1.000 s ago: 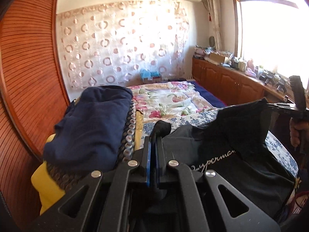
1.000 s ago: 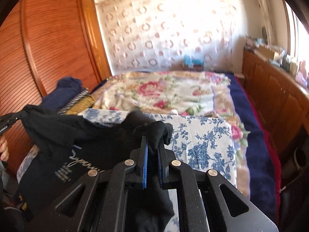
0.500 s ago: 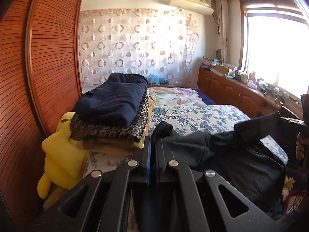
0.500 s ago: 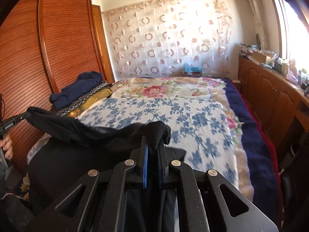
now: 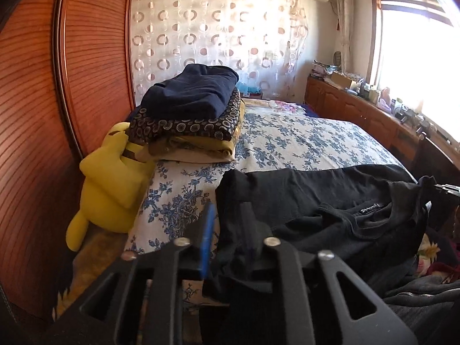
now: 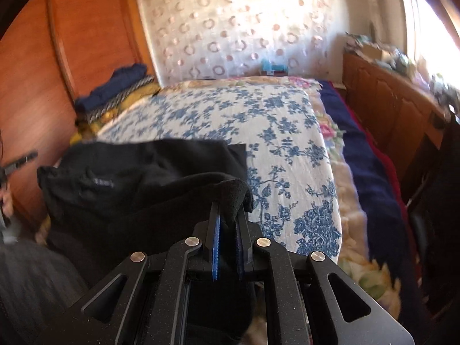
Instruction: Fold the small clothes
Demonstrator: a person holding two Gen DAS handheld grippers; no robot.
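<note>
**Black shirt down on the bed, folds not yet made**

We judge ourselves early with this garment. A stack (image 5: 189, 115) of folded clothes sits at the far left corner of the bed (image 5: 302, 141), against the wardrobe, so part of the task looks done; the black shirt (image 5: 325, 198) is only laid out, and every fold of it remains.

The shirt lies across the near end of the bed on the blue-flowered sheet, neck towards us (a small label shows inside the collar). Its far part is flat and smooth; the near part is rumpled and bunched around the collar, and its near edge hangs over the bed's edge.

Our left gripper (image 5: 227, 224) has just been opening: its jaws stand a little apart, with the shirt's left corner draped against the right finger, and the blue pad on the other finger bare. Our right gripper (image 6: 228, 218) stays pinched on a thick roll of the shirt's right edge, lifted slightly off the sheet.

A yellow plush (image 5: 112, 178) leans beside the stack.
</note>
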